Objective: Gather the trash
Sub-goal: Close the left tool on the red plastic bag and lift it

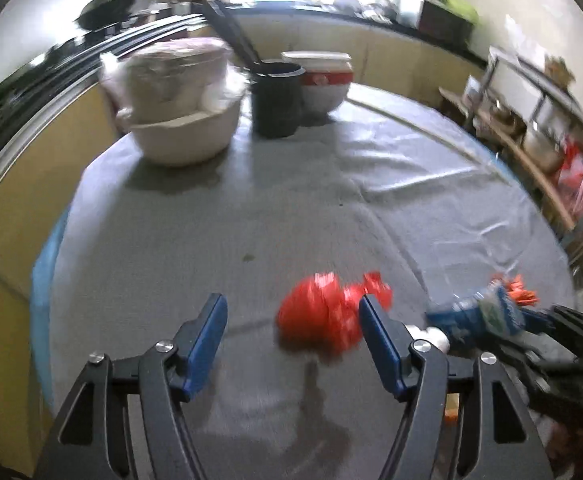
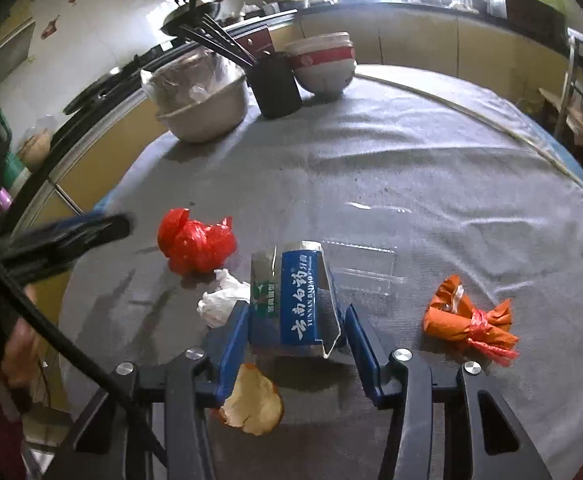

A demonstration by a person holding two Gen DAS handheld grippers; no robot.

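In the right wrist view the right gripper (image 2: 297, 330) sits at the lower centre of the frame, its blue pads closed against the sides of a flattened blue toothpaste box (image 2: 291, 300) with silver flaps. Whether the right-hand pad truly presses the box is hard to judge, since a bent silver flap covers the contact. Just below the left pad lies a brown piece of peel (image 2: 253, 402), partly cut off by the finger. A crumpled white tissue (image 2: 221, 300) lies just left of the box, and a red plastic bag (image 2: 195, 244) above it. At the right lies an orange wrapper bundle (image 2: 467, 322) tied with red string. A clear plastic tray (image 2: 361, 266) behind the box is barely visible against the grey tablecloth (image 2: 371, 160).

In the blurred left wrist view the left gripper (image 1: 293, 312) stands wide with nothing gripped, the red bag just beyond its right finger. A person's hand (image 2: 15, 344) shows dimly at the left edge.
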